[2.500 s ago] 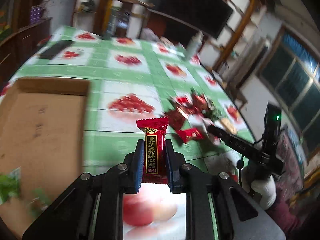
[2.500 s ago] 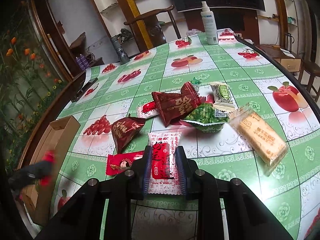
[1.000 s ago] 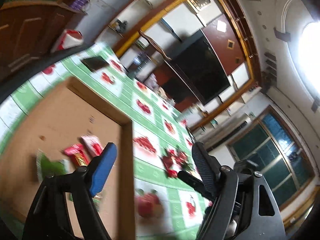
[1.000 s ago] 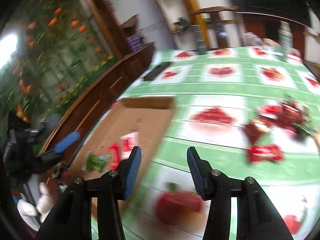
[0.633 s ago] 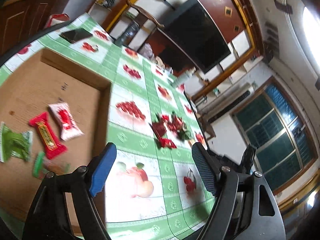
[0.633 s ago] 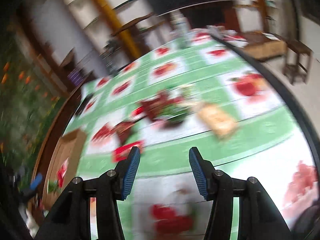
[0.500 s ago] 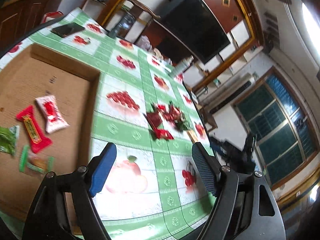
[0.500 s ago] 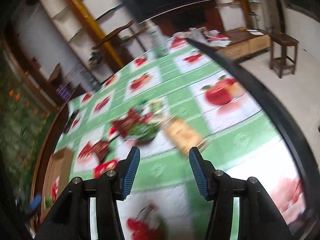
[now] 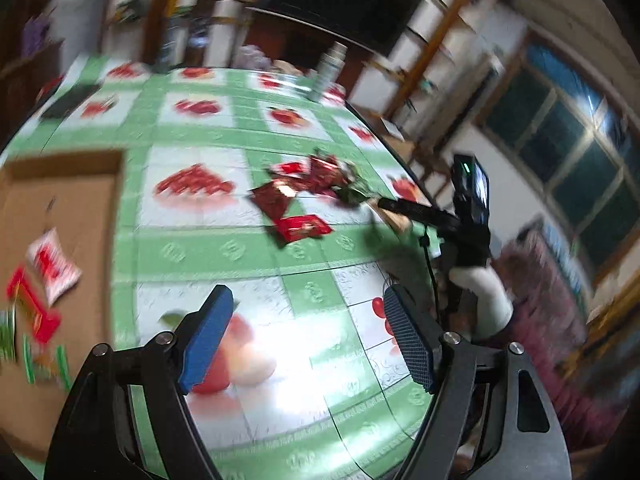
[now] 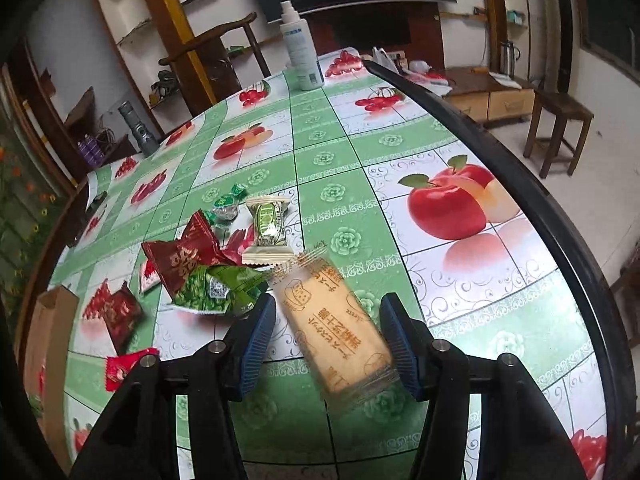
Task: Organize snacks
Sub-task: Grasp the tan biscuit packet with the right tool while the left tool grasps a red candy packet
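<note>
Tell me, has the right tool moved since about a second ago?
Yes. The right tool has swung from the cardboard box to the snack pile, now straddling the tan cracker packet, open.

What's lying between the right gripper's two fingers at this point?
In the right wrist view, the tan cracker packet lies flat on the tablecloth between the open right gripper fingers, untouched by either.

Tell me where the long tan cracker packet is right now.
In the right wrist view, the long tan cracker packet lies on the green fruit-print tablecloth, between the open right hand-held gripper fingers, right of the green crinkled snack bag.
</note>
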`<action>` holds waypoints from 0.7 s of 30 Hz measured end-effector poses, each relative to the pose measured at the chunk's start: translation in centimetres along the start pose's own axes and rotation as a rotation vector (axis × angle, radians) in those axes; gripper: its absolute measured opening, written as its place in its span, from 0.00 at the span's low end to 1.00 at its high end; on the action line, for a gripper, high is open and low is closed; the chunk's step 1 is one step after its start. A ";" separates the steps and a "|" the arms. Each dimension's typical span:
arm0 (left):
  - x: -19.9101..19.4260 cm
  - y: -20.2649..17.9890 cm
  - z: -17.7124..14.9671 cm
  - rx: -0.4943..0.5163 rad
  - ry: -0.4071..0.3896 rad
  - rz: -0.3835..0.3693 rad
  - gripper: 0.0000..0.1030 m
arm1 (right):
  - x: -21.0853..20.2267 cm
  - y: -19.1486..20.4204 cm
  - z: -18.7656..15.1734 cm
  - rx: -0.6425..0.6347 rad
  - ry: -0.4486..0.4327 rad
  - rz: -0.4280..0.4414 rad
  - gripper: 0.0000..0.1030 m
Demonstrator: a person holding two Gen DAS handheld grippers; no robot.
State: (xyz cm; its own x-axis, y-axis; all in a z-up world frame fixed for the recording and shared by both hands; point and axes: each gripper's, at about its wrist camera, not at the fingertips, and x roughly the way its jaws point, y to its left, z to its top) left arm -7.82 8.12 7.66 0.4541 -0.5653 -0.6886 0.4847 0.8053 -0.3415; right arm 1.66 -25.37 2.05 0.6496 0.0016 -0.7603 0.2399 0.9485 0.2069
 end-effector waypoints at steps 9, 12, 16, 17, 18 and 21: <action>9.6 -4.2 2.9 0.243 0.153 0.071 0.75 | 0.0 0.6 -0.5 -0.048 -0.004 0.030 0.31; 11.8 -4.9 4.3 0.309 0.150 0.109 0.75 | 0.0 0.5 -0.5 -0.015 0.018 0.104 0.27; 14.9 -4.2 5.0 0.283 0.201 0.132 0.75 | 0.1 0.6 -0.5 -0.005 0.026 0.120 0.27; 15.5 -4.0 4.9 0.282 0.207 0.158 0.75 | 0.1 0.6 -0.5 -0.001 0.028 0.123 0.25; 16.2 -3.7 4.6 0.285 0.222 0.190 0.75 | 0.1 0.5 -0.5 0.002 0.030 0.128 0.24; 16.1 -3.6 4.0 0.310 0.230 0.200 0.50 | 0.0 0.5 -0.6 0.006 0.035 0.142 0.21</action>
State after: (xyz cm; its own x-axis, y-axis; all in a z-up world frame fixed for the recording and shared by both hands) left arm 0.72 -4.62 0.42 0.3999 -0.3211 -0.8585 0.6216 0.7833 -0.0034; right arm 1.37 -24.69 1.78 0.6514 0.1466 -0.7445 0.1517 0.9361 0.3172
